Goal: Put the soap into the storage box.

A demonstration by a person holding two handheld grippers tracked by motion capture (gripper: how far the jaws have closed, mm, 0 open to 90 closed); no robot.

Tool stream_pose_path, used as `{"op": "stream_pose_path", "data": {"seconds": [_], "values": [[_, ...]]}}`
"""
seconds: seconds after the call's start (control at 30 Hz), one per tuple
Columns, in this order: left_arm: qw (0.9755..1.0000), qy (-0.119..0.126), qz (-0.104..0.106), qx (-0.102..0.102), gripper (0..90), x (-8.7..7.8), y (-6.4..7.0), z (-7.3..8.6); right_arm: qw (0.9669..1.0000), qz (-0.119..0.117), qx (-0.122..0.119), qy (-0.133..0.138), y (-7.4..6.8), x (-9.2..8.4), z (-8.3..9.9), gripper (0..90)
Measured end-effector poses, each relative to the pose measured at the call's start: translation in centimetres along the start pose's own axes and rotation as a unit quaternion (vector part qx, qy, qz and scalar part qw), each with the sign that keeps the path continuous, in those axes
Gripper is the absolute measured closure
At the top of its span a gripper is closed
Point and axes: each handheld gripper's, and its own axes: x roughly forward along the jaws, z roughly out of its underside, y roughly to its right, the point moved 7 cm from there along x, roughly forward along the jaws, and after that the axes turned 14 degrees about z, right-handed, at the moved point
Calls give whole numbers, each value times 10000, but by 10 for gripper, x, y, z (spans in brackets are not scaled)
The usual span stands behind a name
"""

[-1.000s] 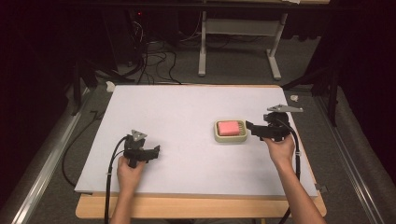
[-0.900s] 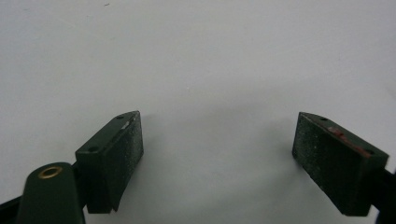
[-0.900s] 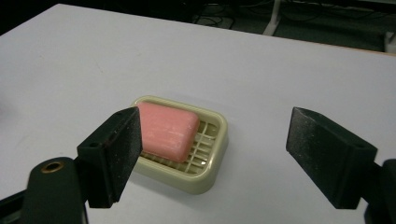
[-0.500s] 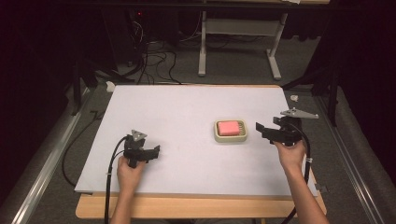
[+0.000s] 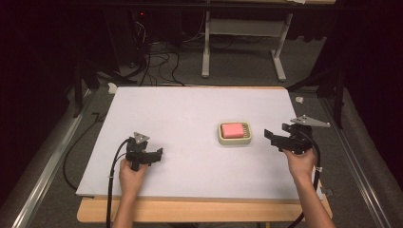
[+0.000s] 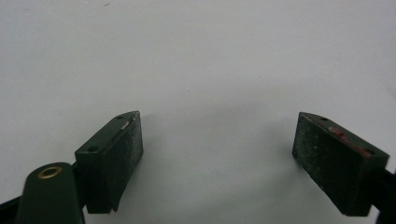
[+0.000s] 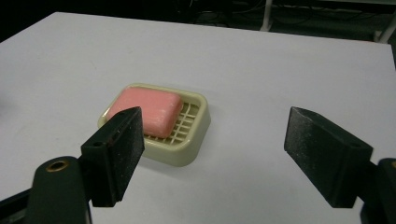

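A pink bar of soap (image 5: 232,129) (image 7: 145,110) lies in a cream soap dish (image 5: 246,138) (image 7: 187,154) with a slotted floor, right of the table's middle. My right gripper (image 5: 272,137) (image 7: 212,154) hovers just right of the dish, open, with nothing between its jaws; the dish sits ahead and to the left of them in the right gripper view. My left gripper (image 5: 157,156) (image 6: 217,154) rests near the front left of the white table top (image 5: 190,114), open over bare surface.
The white sheet covers a wooden table whose edge (image 5: 199,209) shows at the front. Beyond the far edge are a desk frame (image 5: 242,42) and cables (image 5: 157,61) on the floor. A metal rail (image 5: 43,171) runs along the left side.
My right gripper has drawn back to the right, away from the soap dish, leaving a gap between them. The left gripper has stayed where it was.
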Motion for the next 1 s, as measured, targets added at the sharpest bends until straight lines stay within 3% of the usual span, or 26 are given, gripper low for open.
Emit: {"op": "stream_pose_path", "data": {"seconds": [0.4,1.0], "values": [[10000,8,-6,1,167,0,0,0,9999,53,-24,139,4,-8,10,229],[10000,7,-6,1,167,0,0,0,9997,-32,224,-10,10,-7,41,239]]}}
